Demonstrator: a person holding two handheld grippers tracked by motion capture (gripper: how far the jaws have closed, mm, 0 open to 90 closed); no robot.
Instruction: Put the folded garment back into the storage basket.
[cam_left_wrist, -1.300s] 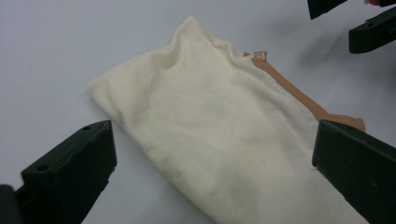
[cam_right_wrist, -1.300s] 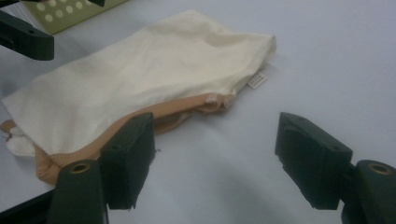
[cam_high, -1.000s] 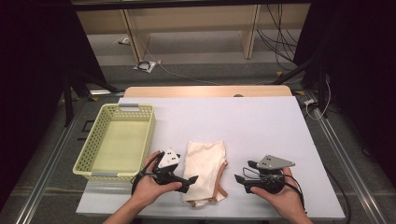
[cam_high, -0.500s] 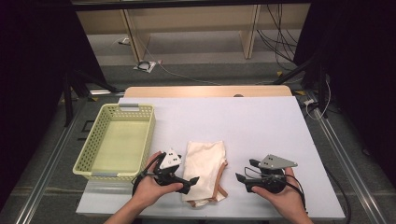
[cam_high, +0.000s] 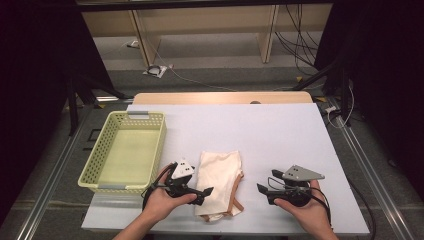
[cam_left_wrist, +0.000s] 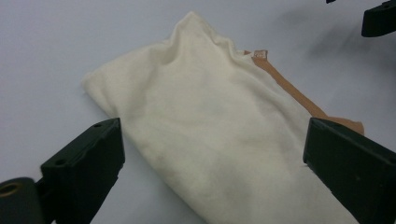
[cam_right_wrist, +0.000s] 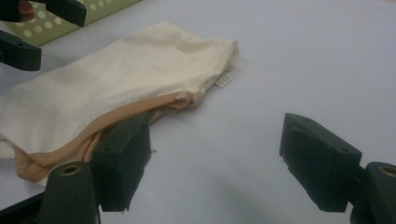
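White table (cam_high: 280, 135), cloth (cam_high: 220, 181) unmoved.

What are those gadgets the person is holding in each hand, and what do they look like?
Each hand holds a black tool with two blocky black jaws, like chunky tongs. The left gripper has a white plate with dark dots on top; the right gripper carries a grey three-cornered plate. Thin black cables loop from both. The jaw faces show small screw holes. No sleeves are visible on the forearms.

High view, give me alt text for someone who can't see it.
A folded cream cloth lies on a white table between two hand-held grippers, the left gripper at its edge and the right gripper apart, both open. A pale green basket sits at the left.
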